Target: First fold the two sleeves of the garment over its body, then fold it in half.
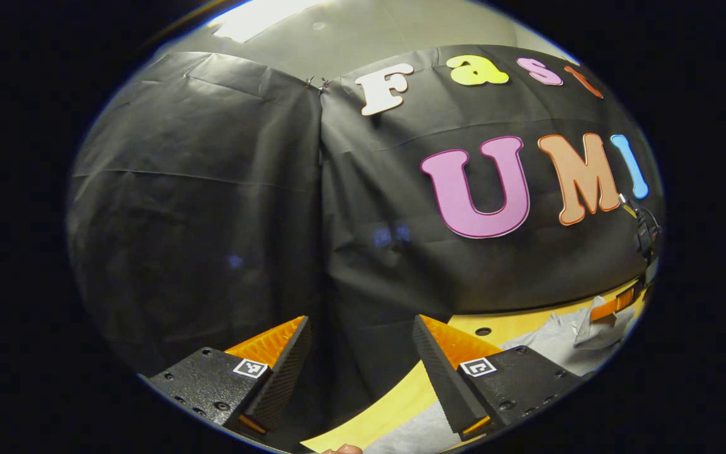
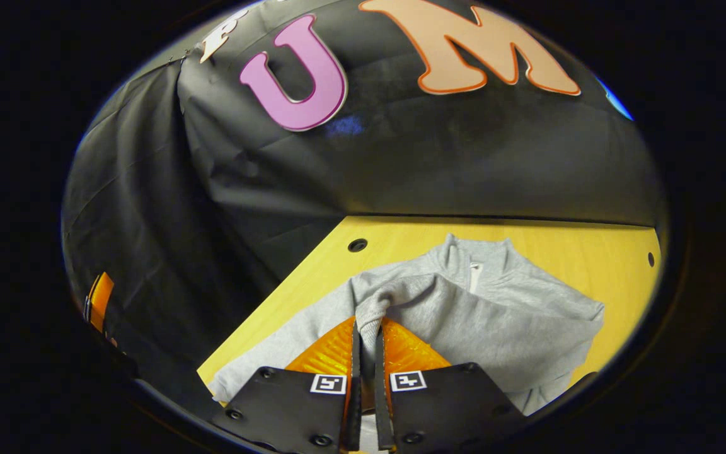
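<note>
- Right now the garment lies low in the centre of the right gripper view on the table, collar toward the wall, with one sleeve already drawn across its body.
- My right gripper has its fingers nearly together, pinching the sleeve's cuff at the bottom centre of that view.
- To do this well, I judge I should carry the cuff low and straight across the chest, lay it flat, and only then let go, so no fabric bunches.
- My left gripper is spread wide and holds nothing; it points at the wall, raised off the table.
- At the lower right of the left gripper view I see a grey edge of the garment and my right gripper farther off.
</note>
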Motion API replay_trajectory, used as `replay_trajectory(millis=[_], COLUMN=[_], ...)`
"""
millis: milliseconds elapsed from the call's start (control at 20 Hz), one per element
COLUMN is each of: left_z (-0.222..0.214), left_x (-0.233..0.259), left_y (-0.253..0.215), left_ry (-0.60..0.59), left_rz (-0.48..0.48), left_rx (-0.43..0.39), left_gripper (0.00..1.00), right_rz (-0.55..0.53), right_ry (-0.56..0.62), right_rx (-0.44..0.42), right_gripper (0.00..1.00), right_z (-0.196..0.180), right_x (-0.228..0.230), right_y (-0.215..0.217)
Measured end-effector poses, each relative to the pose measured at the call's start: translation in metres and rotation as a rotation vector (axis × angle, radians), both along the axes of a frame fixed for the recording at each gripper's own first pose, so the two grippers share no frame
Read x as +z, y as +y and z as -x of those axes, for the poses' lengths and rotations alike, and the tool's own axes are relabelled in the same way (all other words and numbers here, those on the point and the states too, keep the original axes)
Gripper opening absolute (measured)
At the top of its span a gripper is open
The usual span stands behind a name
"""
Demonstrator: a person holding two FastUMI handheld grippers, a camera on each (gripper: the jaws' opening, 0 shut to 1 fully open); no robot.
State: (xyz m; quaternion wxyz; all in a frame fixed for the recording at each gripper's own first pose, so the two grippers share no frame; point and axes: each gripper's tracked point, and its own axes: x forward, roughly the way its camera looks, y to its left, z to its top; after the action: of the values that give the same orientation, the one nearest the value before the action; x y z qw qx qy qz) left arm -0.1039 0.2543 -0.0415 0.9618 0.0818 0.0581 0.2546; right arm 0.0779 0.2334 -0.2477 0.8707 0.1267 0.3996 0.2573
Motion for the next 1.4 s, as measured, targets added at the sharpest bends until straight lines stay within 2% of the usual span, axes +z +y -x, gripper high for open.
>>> replay_trajectory(millis=[300, 350, 400, 500, 550, 650, 750, 800, 850, 1000, 1200, 1400], left_z=[0.019, 0.020, 0.022, 0.026, 0.027, 0.028, 0.029, 0.028, 0.027, 0.026, 0.033, 0.051], left_x=[-0.014, -0.019, -0.022, -0.029, -0.031, -0.038, -0.047, -0.052, -0.057, -0.086, -0.137, -0.186], left_y=[0.026, 0.028, 0.032, 0.038, 0.041, 0.044, 0.042, 0.040, 0.036, 0.023, 0.003, -0.008], left_ry=[0.027, 0.036, 0.046, 0.060, 0.065, 0.073, 0.086, 0.093, 0.103, 0.151, 0.281, 0.402], left_rz=[0.002, 0.004, 0.004, 0.005, 0.007, 0.018, 0.028, 0.033, 0.042, 0.092, 0.161, 0.271], left_rx=[0.027, 0.028, 0.032, 0.040, 0.043, 0.046, 0.035, 0.023, 0.009, -0.035, -0.130, -0.157], left_gripper=[0.94, 0.94, 0.94, 0.96, 0.96, 0.95, 0.94, 0.96, 0.96, 0.94, 0.95, 0.95], right_rz=[0.074, 0.081, 0.083, 0.064, 0.039, -0.014, -0.020, -0.009, 0.002, 0.021, 0.019, 0.026], right_ry=[0.083, 0.097, 0.112, 0.146, 0.162, 0.149, 0.093, 0.067, 0.042, -0.028, -0.082, -0.095], right_rx=[0.049, 0.050, 0.051, 0.052, 0.056, 0.067, 0.072, 0.075, 0.078, 0.067, 0.030, -0.007], right_gripper=[0.11, 0.17, 0.11, 0.15, 0.23, 0.60, 0.96, 0.99, 0.96, 0.96, 0.96, 0.96], right_z=[0.018, 0.020, 0.021, 0.027, 0.025, 0.021, 0.024, 0.021, 0.020, 0.016, 0.021, 0.025], right_x=[-0.054, -0.058, -0.062, -0.059, -0.052, -0.038, -0.027, -0.022, -0.020, -0.005, 0.018, 0.025], right_y=[0.030, 0.031, 0.033, 0.035, 0.036, 0.051, 0.052, 0.050, 0.049, 0.034, 0.003, -0.027])
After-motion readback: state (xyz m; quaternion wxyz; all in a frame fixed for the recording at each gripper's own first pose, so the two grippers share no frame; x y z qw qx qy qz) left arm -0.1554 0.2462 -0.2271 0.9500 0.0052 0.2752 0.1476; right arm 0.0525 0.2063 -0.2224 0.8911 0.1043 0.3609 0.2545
